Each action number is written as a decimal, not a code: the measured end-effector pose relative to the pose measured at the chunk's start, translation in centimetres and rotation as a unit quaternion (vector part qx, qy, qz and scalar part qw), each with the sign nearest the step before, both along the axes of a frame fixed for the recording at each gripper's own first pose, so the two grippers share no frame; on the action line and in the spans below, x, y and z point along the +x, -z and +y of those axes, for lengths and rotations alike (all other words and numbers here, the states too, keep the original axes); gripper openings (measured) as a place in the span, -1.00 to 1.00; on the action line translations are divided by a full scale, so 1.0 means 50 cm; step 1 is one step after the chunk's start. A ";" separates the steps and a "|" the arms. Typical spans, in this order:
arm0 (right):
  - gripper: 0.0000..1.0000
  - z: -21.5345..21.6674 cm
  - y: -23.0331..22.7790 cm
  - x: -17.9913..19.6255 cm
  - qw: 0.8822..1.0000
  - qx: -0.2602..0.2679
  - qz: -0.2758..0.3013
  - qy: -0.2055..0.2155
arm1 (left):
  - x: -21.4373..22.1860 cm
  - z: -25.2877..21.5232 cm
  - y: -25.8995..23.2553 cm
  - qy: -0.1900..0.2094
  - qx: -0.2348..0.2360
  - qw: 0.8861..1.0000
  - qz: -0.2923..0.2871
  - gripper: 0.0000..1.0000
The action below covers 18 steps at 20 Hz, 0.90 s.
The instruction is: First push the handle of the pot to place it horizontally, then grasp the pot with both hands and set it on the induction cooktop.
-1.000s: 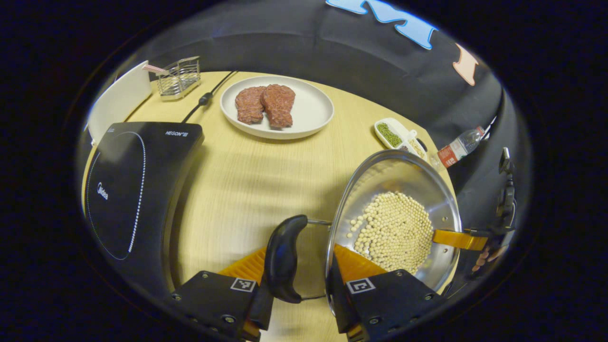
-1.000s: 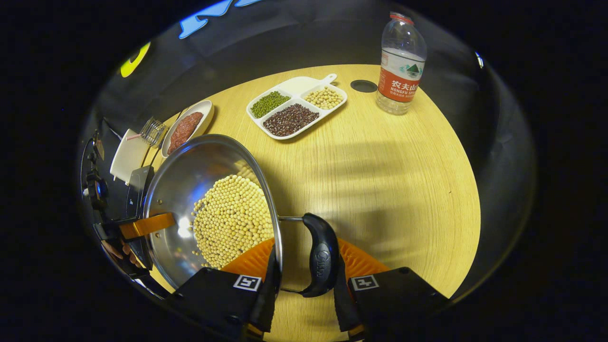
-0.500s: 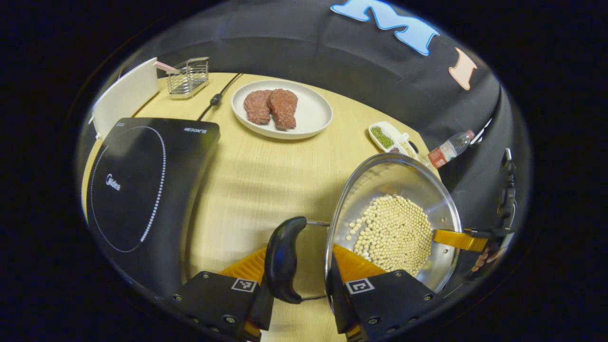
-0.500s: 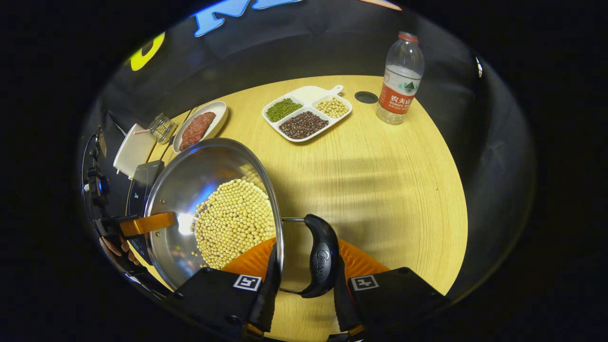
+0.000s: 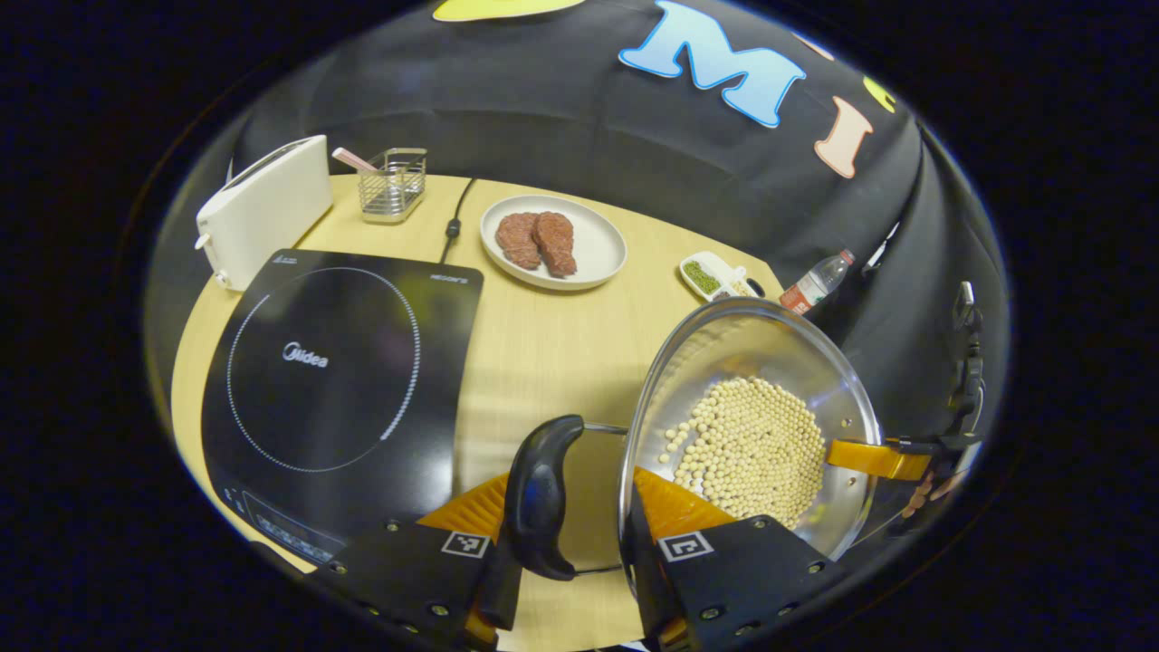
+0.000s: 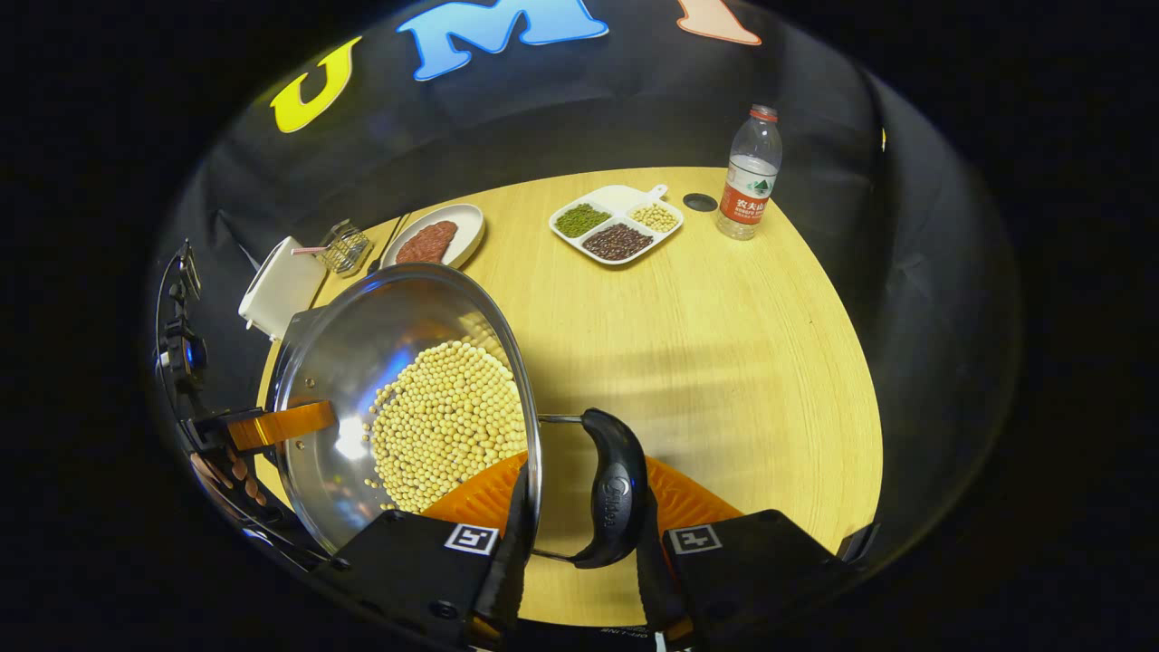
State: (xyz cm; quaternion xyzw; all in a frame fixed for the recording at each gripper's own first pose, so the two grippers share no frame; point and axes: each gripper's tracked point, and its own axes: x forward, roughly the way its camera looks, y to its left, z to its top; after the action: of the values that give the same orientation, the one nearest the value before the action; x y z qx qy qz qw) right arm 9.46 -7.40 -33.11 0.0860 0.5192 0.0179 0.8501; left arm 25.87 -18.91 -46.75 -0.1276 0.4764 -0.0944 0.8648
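Pot (image 5: 751,426) has risen off the table (image 6: 724,362) since a second ago; cooktop (image 5: 335,380) now shows far more fully beside it. Left gripper (image 5: 566,580) clamps one black side handle (image 5: 539,493), right gripper (image 6: 579,580) clamps the other (image 6: 616,493). Beyond cooktop: toaster (image 5: 263,208), wire rack (image 5: 391,184), meat plate (image 5: 554,241). Bean tray (image 6: 616,224), bottle (image 6: 748,172) well apart.

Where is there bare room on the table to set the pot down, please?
The induction cooktop top is bare. Bare wood also lies between the cooktop, the plate of meat and the pot, and below the bean tray and water bottle. The back edge is crowded.
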 end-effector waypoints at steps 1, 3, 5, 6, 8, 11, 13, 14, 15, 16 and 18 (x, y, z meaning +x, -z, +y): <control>0.01 0.022 -0.004 -0.011 1.000 0.001 0.001 0.000 | 0.003 0.002 -0.003 -0.001 0.003 1.000 -0.005 0.05; 0.01 0.074 -0.013 -0.031 1.000 0.006 -0.003 -0.003 | 0.009 -0.001 0.002 -0.004 0.007 1.000 -0.009 0.05; 0.01 0.130 -0.015 -0.040 1.000 0.012 -0.006 -0.012 | 0.007 0.001 -0.005 -0.014 0.011 1.000 -0.010 0.05; 0.02 0.160 -0.014 -0.042 1.000 0.013 -0.006 -0.020 | 0.003 -0.002 -0.005 -0.020 0.013 1.000 -0.010 0.12; 0.02 0.219 -0.019 -0.039 0.999 0.015 -0.008 -0.036 | -0.005 -0.008 0.001 -0.035 0.015 0.999 -0.006 0.12; 0.07 0.296 -0.022 -0.023 0.998 0.017 -0.012 -0.054 | -0.005 -0.002 -0.008 -0.057 0.013 0.998 -0.005 0.12; 0.01 0.342 -0.020 -0.012 0.998 0.020 -0.009 -0.064 | -0.007 0.000 -0.010 -0.068 0.017 0.998 -0.004 0.05; 0.01 0.363 -0.017 -0.006 0.997 0.022 -0.007 -0.068 | -0.009 0.001 -0.010 -0.073 0.020 0.997 -0.004 0.12; 0.01 0.381 -0.016 0.004 0.997 0.025 -0.007 -0.070 | -0.009 0.002 -0.012 -0.078 0.021 0.997 -0.005 0.12; 0.01 0.400 -0.013 0.013 0.997 0.027 -0.006 -0.072 | -0.014 0.001 -0.012 -0.082 0.023 0.996 -0.005 0.12; 0.01 0.435 -0.009 0.034 0.996 0.030 -0.008 -0.078 | -0.017 0.001 -0.012 -0.091 0.026 0.995 -0.003 0.12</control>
State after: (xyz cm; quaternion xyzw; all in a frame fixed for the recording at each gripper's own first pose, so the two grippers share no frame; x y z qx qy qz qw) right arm 11.18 14.34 -32.66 0.0710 0.5169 0.1003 0.8472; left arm 25.00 -18.85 -46.16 -0.1474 0.4621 -0.0032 0.8745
